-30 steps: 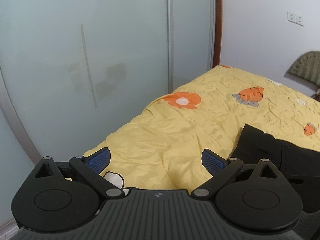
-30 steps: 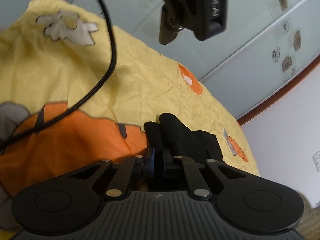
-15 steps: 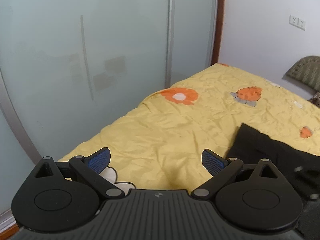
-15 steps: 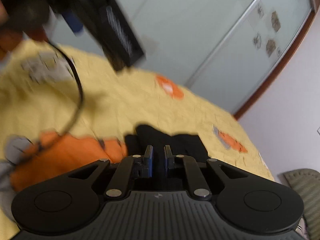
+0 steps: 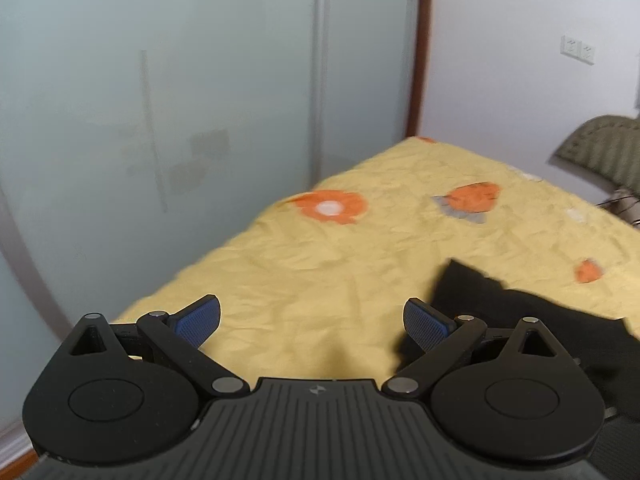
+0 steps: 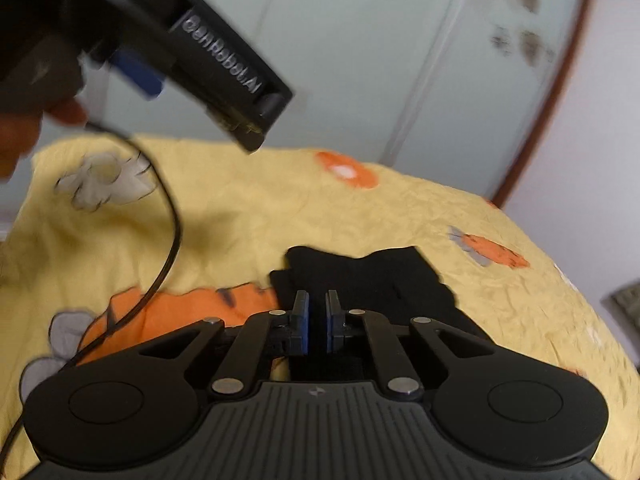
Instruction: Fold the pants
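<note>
While the left gripper (image 5: 312, 320) hangs above the bed (image 5: 320, 280) with its blue-padded fingers (image 5: 198, 320) spread wide and nothing between them, only yellow bedspread shows in the gap. Black pants (image 5: 520, 320) lie on the bedspread toward the right edge of the left wrist view, just beside and partly behind the right-hand finger of that gripper; whether the finger touches the cloth cannot be told. Seen from the right wrist camera, the same garment forms a compact dark bundle near the middle of the bed, its far edge uneven, with an orange printed patch (image 6: 180, 312) of the bedspread just beside it on the left. Right gripper (image 6: 316, 320): fingers (image 6: 302, 320) drawn nearly together, a narrow slot left between the blue pads, dark cloth directly behind and beneath them; a grip on the fabric cannot be confirmed from this view, since the slot shows only black. Upper left of the right wrist view holds the left gripper's black body, blurred, with a person's hand (image 6: 24, 128) on it and a black cable (image 6: 168, 240) looping down across the bedspread. Frosted sliding doors (image 5: 160, 100) run along the far side of the bed, and a white wall (image 5: 520, 60) meets them at a brown frame.
</note>
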